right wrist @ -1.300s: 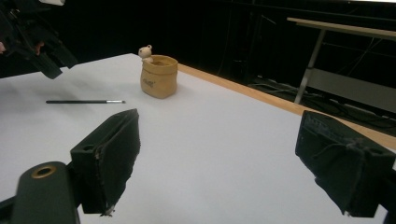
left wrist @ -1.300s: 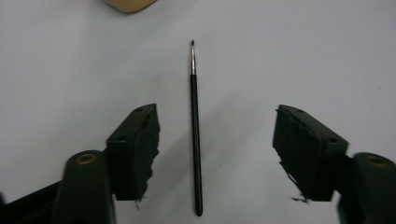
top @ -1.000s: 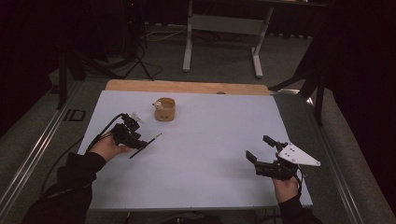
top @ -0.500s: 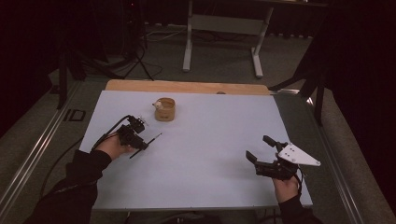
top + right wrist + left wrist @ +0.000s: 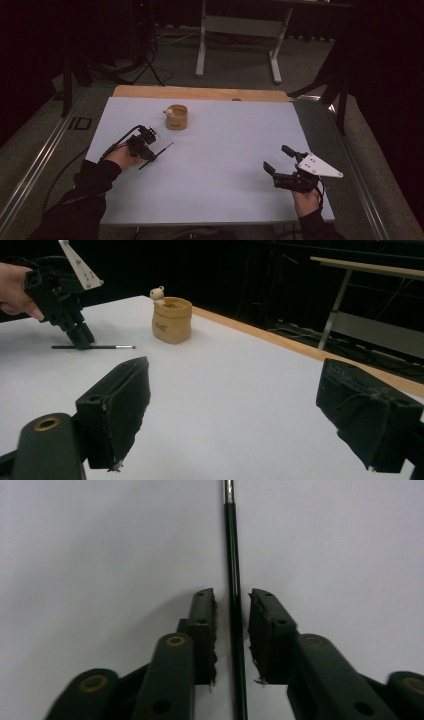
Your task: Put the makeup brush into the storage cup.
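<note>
One thin black stick, a brush or pen, lies flat on the white table (image 5: 210, 170) in the high view. My left gripper (image 5: 150, 150) is down over the stick (image 5: 162, 150), and my right gripper (image 5: 280, 162) waits far off near the other corner, jaws wide apart and holding nothing. A small tan pot (image 5: 176, 117) stands a little way behind the stick, and nothing lies between them.

From the left gripper view, the stick (image 5: 234, 605) runs straight up between my two pads (image 5: 206, 630). My jaws have just been closing, but thin gaps show on both sides, so I do not pinch it yet. Grabbing and lifting are left to do.

From the right gripper view, the pot (image 5: 171, 320) has a little figure on its rim.
</note>
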`<state>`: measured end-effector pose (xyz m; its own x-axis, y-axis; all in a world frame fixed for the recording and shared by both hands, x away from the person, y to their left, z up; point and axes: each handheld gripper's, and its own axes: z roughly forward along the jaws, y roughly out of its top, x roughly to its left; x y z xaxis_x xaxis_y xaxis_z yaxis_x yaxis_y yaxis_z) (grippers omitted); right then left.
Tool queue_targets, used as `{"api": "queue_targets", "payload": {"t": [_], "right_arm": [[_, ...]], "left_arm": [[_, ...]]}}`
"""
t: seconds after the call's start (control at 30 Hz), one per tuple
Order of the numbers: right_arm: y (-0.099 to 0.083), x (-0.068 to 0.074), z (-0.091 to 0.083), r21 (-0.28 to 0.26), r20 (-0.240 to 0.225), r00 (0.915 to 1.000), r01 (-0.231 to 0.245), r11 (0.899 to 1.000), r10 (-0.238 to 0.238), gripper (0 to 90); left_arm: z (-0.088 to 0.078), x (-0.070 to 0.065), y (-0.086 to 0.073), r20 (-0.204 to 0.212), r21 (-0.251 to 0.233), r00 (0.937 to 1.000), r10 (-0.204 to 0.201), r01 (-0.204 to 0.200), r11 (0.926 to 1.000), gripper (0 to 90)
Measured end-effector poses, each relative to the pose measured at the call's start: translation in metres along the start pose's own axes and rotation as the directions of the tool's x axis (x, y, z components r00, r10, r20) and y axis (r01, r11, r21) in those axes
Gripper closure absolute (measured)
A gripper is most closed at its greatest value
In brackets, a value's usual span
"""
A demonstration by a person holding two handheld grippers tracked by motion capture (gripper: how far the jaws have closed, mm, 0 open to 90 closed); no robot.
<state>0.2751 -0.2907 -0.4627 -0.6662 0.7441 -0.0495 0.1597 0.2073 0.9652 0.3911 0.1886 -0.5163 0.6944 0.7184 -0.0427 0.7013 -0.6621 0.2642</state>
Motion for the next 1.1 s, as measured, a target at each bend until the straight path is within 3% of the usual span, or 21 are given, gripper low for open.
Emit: {"api": "queue_targets", "payload": {"t": [0.17, 0.3, 0.47, 0.57, 0.67, 0.8, 0.93, 1.1], "right_arm": [[0.000, 0.000, 0.000, 0.003, -0.001, 1.0000, 0.000, 1.000, 0.000, 13.9], [0.000, 0.001, 0.001, 0.004, -0.001, 1.0000, 0.004, 1.000, -0.004, 13.9], [0.000, 0.000, 0.000, 0.001, 0.001, 1.0000, -0.006, 1.000, 0.006, 13.9], [0.000, -0.001, 0.000, -0.001, 0.002, 1.0000, -0.004, 1.000, 0.004, 13.9], [-0.001, -0.001, 0.001, 0.001, 0.002, 1.0000, -0.009, 1.000, 0.009, 13.9], [-0.001, 0.000, 0.001, 0.002, -0.002, 1.0000, -0.005, 1.000, 0.005, 13.9], [-0.001, 0.000, 0.002, 0.003, -0.001, 1.0000, -0.007, 1.000, 0.007, 13.8], [-0.001, -0.001, 0.001, 0.004, 0.002, 0.9999, -0.013, 1.000, 0.013, 13.9]], "left_arm": [[0.000, -0.002, 0.001, -0.016, 0.010, 0.9997, 0.017, -0.017, 0.9998, 76.4], [0.001, -0.009, 0.005, -0.033, 0.039, 0.9982, 0.049, -0.048, 0.9981, 85.1], [0.001, -0.012, 0.006, -0.043, 0.046, 0.9962, 0.076, -0.074, 0.9962, 86.2], [-0.003, -0.014, 0.002, -0.009, 0.002, 0.9953, 0.097, -0.097, 0.9953, 86.2], [-0.013, -0.015, -0.002, 0.003, -0.089, 0.9980, 0.063, -0.063, 0.9940, 86.3], [-0.019, -0.019, -0.003, 0.006, -0.131, 0.9982, 0.060, -0.058, 0.9896, 86.3], [-0.027, -0.025, -0.006, 0.011, -0.188, 0.9973, 0.072, -0.069, 0.9798, 86.3], [-0.037, -0.028, -0.009, 0.015, -0.257, 0.9986, 0.050, -0.045, 0.9655, 86.3]]}}
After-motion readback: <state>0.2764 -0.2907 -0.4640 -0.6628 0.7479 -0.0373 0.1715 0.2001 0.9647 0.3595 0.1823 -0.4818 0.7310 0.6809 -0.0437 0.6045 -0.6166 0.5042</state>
